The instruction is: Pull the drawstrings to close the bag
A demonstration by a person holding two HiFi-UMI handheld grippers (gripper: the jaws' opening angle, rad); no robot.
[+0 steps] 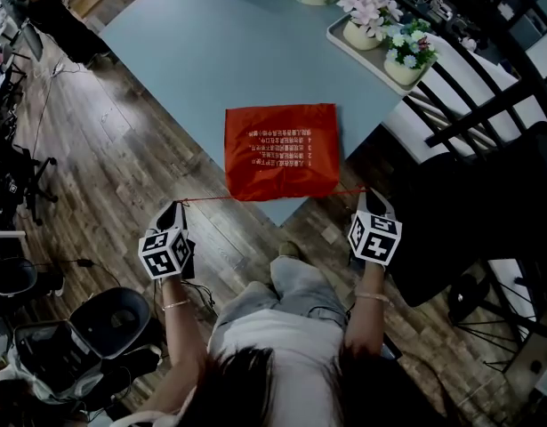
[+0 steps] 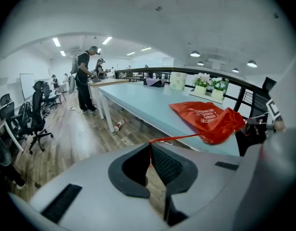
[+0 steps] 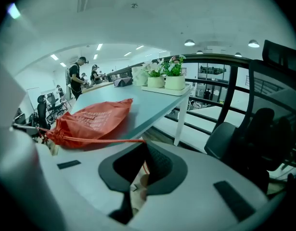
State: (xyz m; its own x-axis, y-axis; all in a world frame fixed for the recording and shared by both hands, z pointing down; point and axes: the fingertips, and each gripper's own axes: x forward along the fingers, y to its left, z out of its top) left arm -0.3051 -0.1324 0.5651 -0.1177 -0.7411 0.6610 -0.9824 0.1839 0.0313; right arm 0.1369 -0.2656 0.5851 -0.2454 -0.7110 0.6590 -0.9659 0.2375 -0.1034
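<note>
My left gripper (image 1: 177, 207) and right gripper (image 1: 367, 197) are each clamped on a drawstring (image 1: 206, 199), held well apart so the taut cords cinch the mouth of the red bag (image 1: 280, 149)

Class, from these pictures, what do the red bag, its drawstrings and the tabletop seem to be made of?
The red bag: probably thin synthetic fabric, slight sheen, creased and gathered at the mouth. The drawstrings: thin red cord, pulled taut. The tabletop: smooth pale blue-grey, likely laminate; uncertain.

Red bag (image 1: 281, 149), pale blue table (image 1: 211, 52)
</note>
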